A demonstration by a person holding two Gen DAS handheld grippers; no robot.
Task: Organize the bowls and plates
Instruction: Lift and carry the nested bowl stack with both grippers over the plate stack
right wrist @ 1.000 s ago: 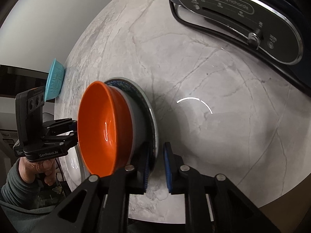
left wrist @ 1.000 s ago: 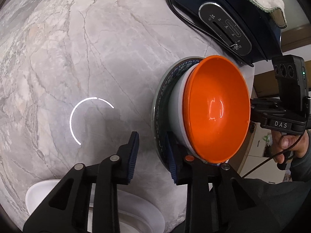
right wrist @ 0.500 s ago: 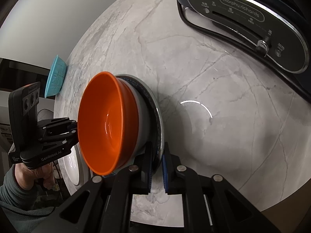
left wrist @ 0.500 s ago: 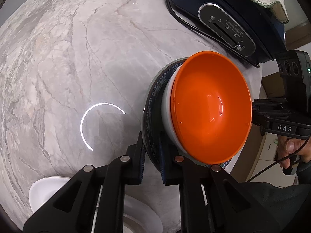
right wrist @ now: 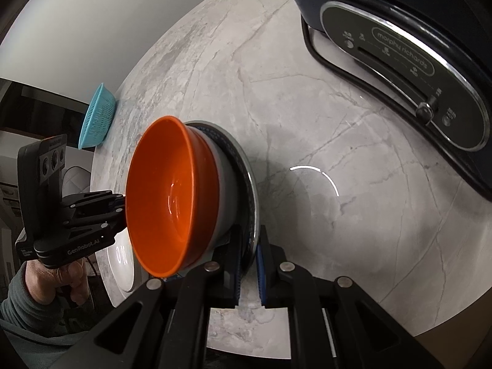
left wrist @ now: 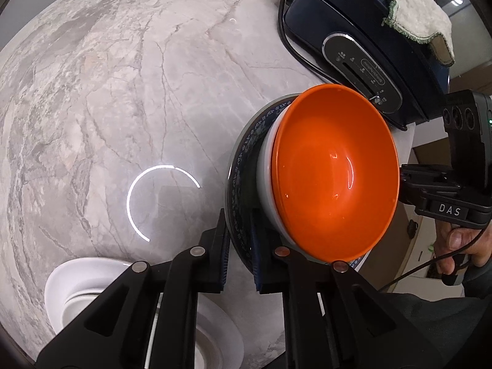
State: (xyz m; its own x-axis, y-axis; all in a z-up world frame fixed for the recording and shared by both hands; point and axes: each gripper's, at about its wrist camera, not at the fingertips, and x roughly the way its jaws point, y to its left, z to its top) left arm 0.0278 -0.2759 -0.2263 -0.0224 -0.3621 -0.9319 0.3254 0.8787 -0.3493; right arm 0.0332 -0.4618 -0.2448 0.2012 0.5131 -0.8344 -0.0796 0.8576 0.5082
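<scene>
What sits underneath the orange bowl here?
The orange bowl nests in a grey bowl, which sits on a blue-patterned plate. The plate's centre is covered, so anything else between them cannot be seen.

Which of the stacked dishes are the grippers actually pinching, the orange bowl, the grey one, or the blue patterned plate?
The blue patterned plate at the bottom: both the left gripper and the right gripper clamp its rim. The orange bowl and grey bowl just ride on it.

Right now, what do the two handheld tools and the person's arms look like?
Both are black, angular, with blue ribbed pads and silver rivets. The right tool reads "DAS", with three lenses, a green light and a black cable. The left tool reads "GenRobot.AI". Sleeves are dark grey-green.
</scene>
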